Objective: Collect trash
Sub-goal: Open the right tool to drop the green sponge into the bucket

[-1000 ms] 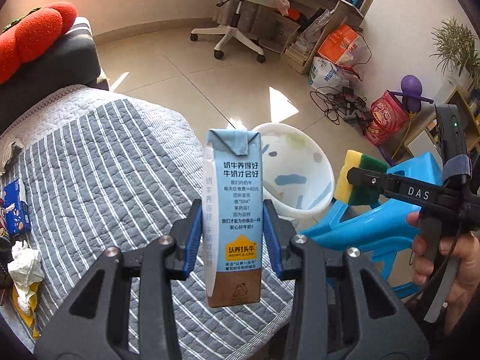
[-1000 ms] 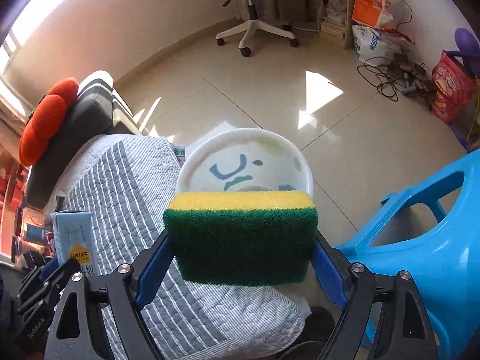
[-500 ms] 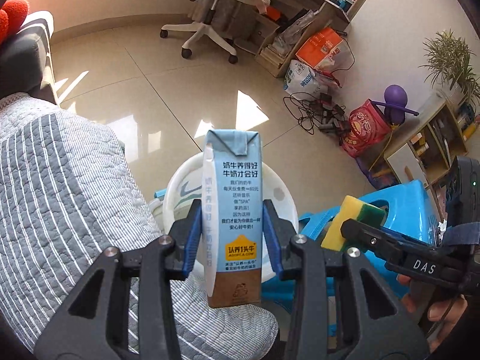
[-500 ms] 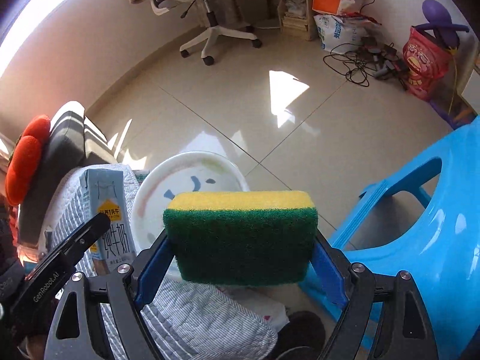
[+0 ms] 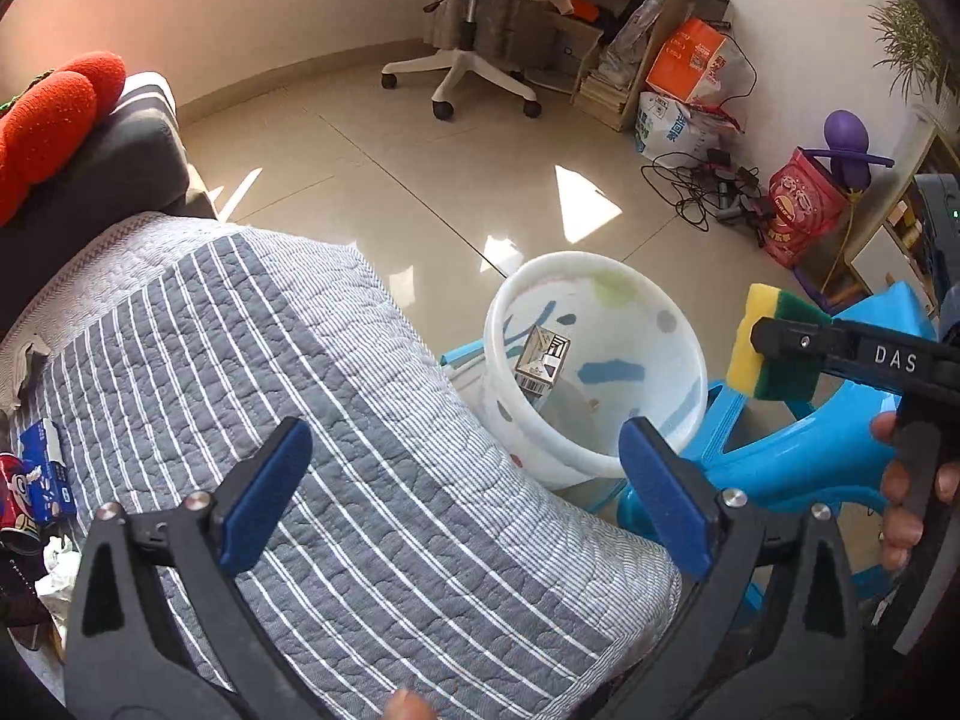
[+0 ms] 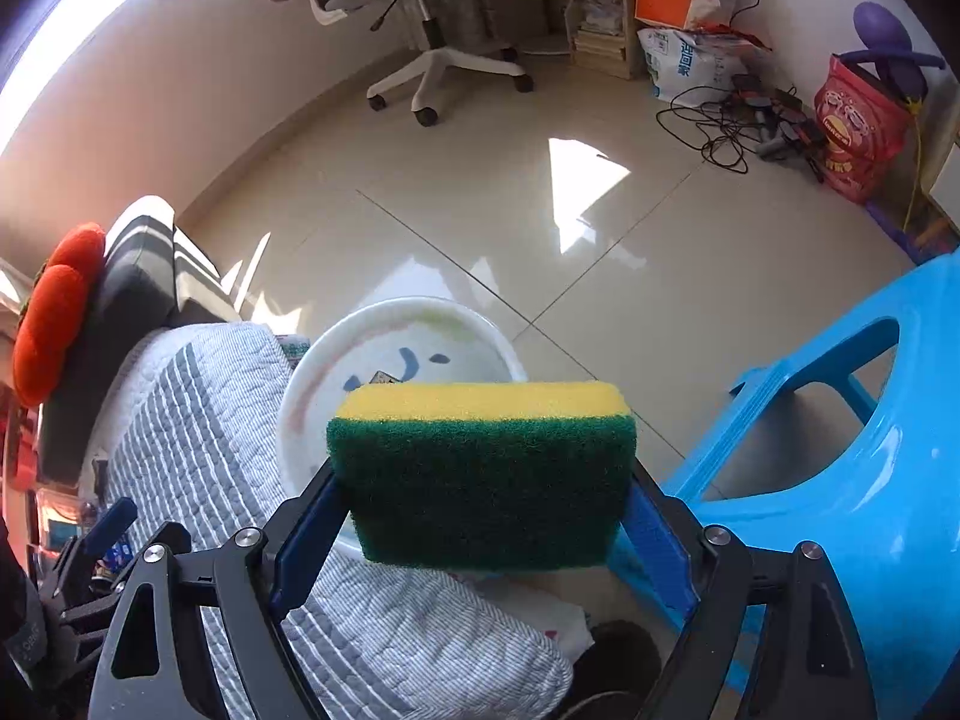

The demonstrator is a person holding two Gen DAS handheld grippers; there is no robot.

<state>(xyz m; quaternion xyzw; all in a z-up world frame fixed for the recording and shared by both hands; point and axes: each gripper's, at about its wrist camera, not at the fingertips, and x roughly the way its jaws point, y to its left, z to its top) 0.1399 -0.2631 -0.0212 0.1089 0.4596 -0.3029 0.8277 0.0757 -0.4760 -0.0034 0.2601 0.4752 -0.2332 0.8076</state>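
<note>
A white trash bin (image 5: 672, 414) stands on the floor by the striped bed cover's edge; it also shows in the right wrist view (image 6: 312, 408). A carton (image 5: 542, 358) lies inside it. My left gripper (image 5: 465, 504) is open and empty above the bed cover, just left of the bin. My right gripper (image 6: 483, 525) is shut on a yellow and green sponge (image 6: 483, 474), held just right of the bin; the sponge also shows in the left wrist view (image 5: 774, 348).
A blue plastic stool (image 6: 852, 480) stands right of the bin. Wrappers, a can and crumpled tissue (image 5: 36, 492) lie at the bed cover's (image 5: 270, 372) left edge. An office chair (image 5: 468, 12), boxes and cables (image 5: 714, 192) sit across the tiled floor.
My left gripper opened and let go of the milk carton, which is gone from the jaws; a carton now lies in the bin. The right gripper still holds the sponge.
</note>
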